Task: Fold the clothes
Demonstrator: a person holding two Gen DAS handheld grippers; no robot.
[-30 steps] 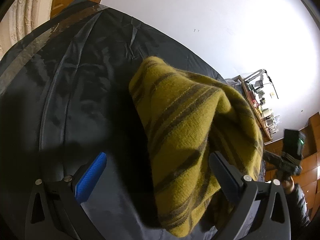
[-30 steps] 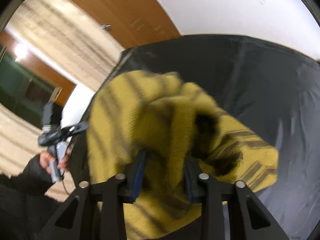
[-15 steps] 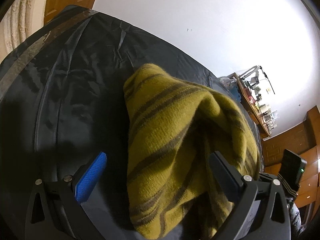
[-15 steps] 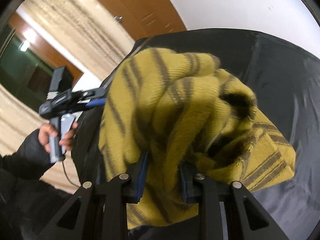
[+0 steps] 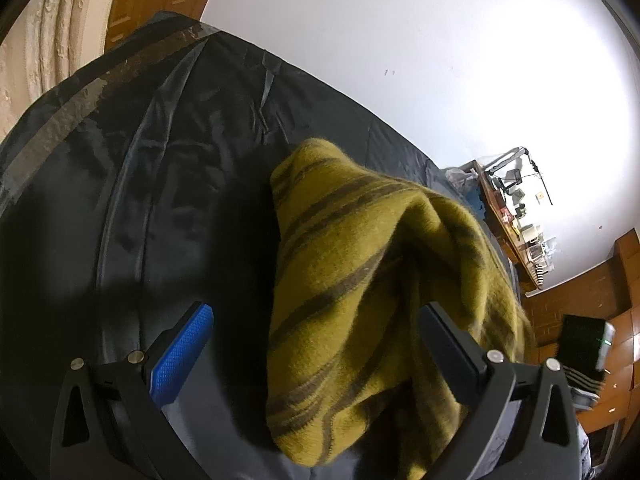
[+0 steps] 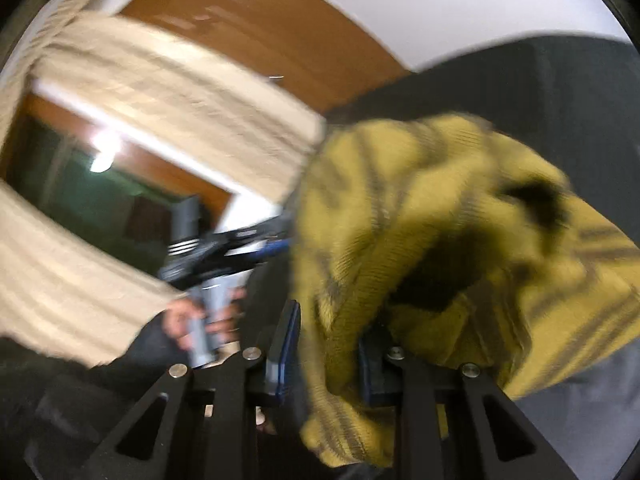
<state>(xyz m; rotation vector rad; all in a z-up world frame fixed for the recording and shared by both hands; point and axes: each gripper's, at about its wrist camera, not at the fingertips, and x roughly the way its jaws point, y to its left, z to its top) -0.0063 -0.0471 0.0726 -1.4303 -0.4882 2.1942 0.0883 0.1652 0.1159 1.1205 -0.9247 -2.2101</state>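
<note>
Across the lower half of both views lies a dark sheet [image 5: 168, 168], wrinkled, with a strip of grey tape along its far edge; we see it covering a broad surface that meets a white wall [image 5: 400, 40]. Cream curtains [image 6: 168, 92] and brown wood panelling [image 6: 280, 28] fill the background of the right wrist view, which is blurred.

On the sheet we find the sweater [image 5: 360, 300], mustard yellow with dark stripes, bunched into a raised heap rather than lying flat. Part of it hangs above the sheet, its lower edge sagging near the bottom of the left wrist view.

Our left gripper [image 5: 316, 340] stands wide open. Its blue-padded finger [image 5: 180, 356] is clear of the cloth; the sweater drapes between the two fingers and against the black one, but nothing is clamped.

Our right gripper [image 6: 330, 344] has its fingers drawn close together, with a fold of the sweater [image 6: 440, 240] pinched between them. The cloth spills over and to the right of them.

At the far right of the left wrist view we note a cluttered shelf [image 5: 516, 216].
</note>
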